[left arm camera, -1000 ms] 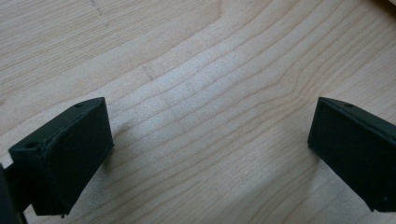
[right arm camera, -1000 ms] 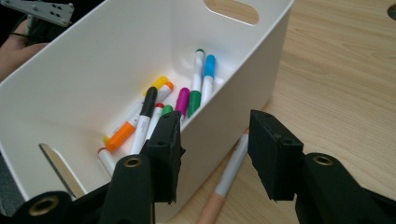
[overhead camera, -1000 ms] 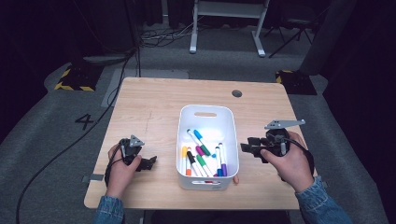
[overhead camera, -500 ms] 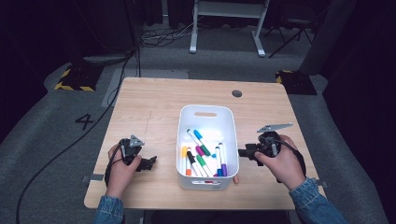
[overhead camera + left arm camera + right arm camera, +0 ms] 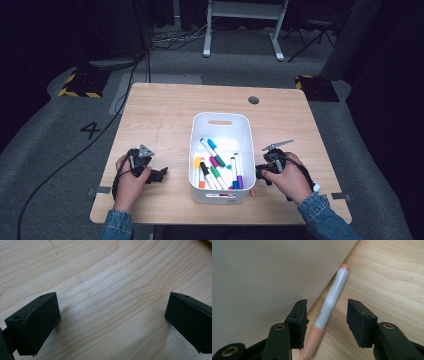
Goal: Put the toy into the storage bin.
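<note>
A white bin (image 5: 239,121) stands mid-table with several coloured markers (image 5: 217,168) lying in it. Against the bin's outer right wall (image 5: 262,277) a grey marker with a peach cap (image 5: 332,298) lies flat on the wood. My right gripper (image 5: 327,315) is low at the table and straddles this marker; its jaws have just been opening and stand apart from the barrel on both sides, not pressing it. In the high view the right gripper (image 5: 261,172) sits at the bin's right side. My left gripper (image 5: 159,175) rests left of the bin, open (image 5: 112,315) over bare wood.
The light wooden table (image 5: 165,115) has a dark round grommet (image 5: 253,100) at the back right. Grey floor, cables and a white frame's legs lie beyond the far edge. The bin wall stands close to the right gripper's left jaw.
My right hand has sunk from above the table down beside the bin's right wall. The left hand and gripper have stayed where they were.
</note>
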A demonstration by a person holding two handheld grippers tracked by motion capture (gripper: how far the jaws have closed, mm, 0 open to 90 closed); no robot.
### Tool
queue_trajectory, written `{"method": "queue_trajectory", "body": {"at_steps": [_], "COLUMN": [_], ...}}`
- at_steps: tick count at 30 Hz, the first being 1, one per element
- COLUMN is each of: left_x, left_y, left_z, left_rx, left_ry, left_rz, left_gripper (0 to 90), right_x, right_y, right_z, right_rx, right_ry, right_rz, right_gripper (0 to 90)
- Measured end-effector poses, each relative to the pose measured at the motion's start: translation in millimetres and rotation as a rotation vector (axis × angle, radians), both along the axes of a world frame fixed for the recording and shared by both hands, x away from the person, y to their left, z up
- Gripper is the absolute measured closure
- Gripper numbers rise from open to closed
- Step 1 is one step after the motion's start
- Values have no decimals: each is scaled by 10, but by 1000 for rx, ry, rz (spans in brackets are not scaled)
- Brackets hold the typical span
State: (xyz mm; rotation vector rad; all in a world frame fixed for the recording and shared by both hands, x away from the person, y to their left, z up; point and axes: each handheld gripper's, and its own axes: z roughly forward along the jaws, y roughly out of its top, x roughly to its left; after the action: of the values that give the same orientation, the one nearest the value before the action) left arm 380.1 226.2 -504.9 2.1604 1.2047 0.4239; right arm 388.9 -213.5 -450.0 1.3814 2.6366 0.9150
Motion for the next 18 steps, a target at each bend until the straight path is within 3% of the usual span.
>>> {"method": "queue_trajectory", "body": {"at_steps": [7,9,14,18], "left_x": [2,0,0,2], "left_y": [1,0,0,0], "left_z": [0,0,0,-1], "left_rx": [0,0,0,-1], "left_ry": [-2,0,0,-1], "left_rz": [-1,0,0,-2], "left_gripper": [0,0,0,0], "right_x": [16,23,23,32], "right_y": [37,38,41,1], "right_z": [-133,-163,-204,-188], "right_rx": [-35,-43,-89,-143], "right_ry": [43,37,38,43], "right_rz": [-12,-11,-23,-55], "right_gripper": [524,531,626,765]}}
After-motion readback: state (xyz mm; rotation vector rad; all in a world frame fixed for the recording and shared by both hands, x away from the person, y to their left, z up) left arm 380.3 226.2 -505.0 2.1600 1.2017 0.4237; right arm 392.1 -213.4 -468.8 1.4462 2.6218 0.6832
